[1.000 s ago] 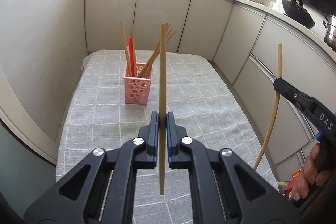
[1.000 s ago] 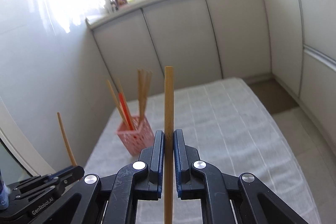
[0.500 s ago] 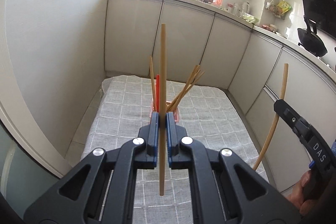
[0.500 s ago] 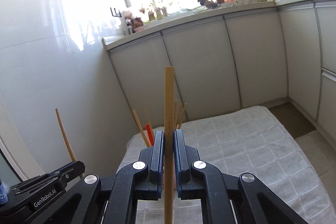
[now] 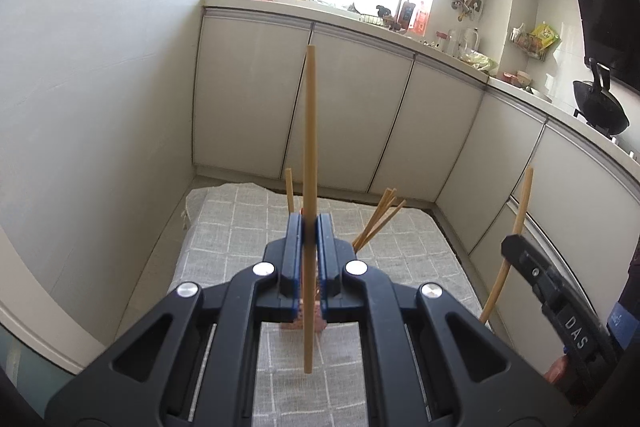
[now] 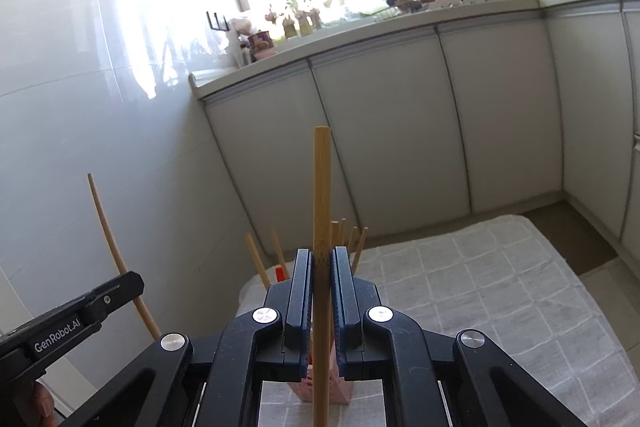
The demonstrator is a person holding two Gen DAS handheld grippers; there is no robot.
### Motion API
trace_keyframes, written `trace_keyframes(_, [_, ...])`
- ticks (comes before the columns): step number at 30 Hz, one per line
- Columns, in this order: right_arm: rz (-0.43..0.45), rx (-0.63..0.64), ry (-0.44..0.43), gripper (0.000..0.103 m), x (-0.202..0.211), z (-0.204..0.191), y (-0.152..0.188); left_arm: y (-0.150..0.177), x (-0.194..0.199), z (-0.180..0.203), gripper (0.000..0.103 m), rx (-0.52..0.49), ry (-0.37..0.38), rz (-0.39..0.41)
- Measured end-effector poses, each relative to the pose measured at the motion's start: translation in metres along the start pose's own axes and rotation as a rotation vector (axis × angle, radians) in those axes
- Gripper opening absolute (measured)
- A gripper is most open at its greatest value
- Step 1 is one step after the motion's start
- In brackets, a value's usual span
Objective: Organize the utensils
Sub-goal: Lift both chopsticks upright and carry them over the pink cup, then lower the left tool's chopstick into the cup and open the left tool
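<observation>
My left gripper [image 5: 309,227] is shut on a wooden chopstick [image 5: 310,147] held upright. My right gripper [image 6: 321,259] is shut on another wooden chopstick [image 6: 321,187], also upright. The pink perforated basket [image 5: 316,323] stands on the cloth right behind the left jaws, mostly hidden; it also shows low behind the right jaws [image 6: 340,393]. Several wooden chopsticks [image 5: 378,217] and a red one [image 6: 281,273] stick out of it. The right gripper [image 5: 520,251] with its chopstick shows at the right of the left wrist view; the left gripper [image 6: 120,287] shows at the left of the right wrist view.
A grey checked cloth [image 5: 240,219] covers the low surface. White cabinet doors [image 5: 348,107] run along the back and right, a glossy white wall [image 5: 100,107] on the left. A counter with a sink, bottles and a wok [image 5: 600,103] sits above.
Both grippers have moved closer to the basket and tilted up, each keeping its chopstick. The basket has dropped from plain sight to behind the jaws.
</observation>
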State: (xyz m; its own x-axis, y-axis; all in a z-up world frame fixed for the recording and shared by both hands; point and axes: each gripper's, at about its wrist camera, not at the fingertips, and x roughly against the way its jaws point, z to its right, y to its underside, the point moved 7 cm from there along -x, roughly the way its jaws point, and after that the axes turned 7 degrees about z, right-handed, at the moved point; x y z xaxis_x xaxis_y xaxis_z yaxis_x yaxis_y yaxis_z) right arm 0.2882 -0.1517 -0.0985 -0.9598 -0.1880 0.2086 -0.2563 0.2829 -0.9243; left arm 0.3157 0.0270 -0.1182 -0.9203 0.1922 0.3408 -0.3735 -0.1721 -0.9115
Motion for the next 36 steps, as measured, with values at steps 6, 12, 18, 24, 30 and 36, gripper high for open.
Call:
trace_keyframes(6, [-0.031, 0.007, 0.008, 0.008, -0.021, 0.004, 0.015, -0.012, -0.028, 0.007, 0.008, -0.013, 0.03, 0.088])
trace_keyframes(12, [-0.039, 0.004, 0.029, 0.008, -0.024, 0.012, 0.019, -0.007, -0.061, 0.007, 0.008, -0.055, 0.007, 0.144])
trace_keyframes(18, [-0.018, 0.026, 0.046, 0.008, -0.024, 0.015, 0.013, 0.014, -0.084, 0.002, 0.008, -0.094, -0.003, 0.122])
trace_keyframes(24, [-0.017, 0.035, 0.05, 0.008, -0.025, 0.017, 0.012, 0.028, -0.095, 0.001, 0.008, -0.123, -0.013, 0.101])
trace_keyframes(30, [-0.014, 0.034, 0.053, 0.008, -0.022, 0.017, 0.011, 0.04, -0.11, -0.007, 0.009, -0.095, -0.028, -0.002])
trace_keyframes(36, [-0.004, 0.062, 0.048, 0.008, -0.023, 0.013, 0.011, 0.039, -0.099, -0.019, 0.03, -0.03, -0.035, -0.081])
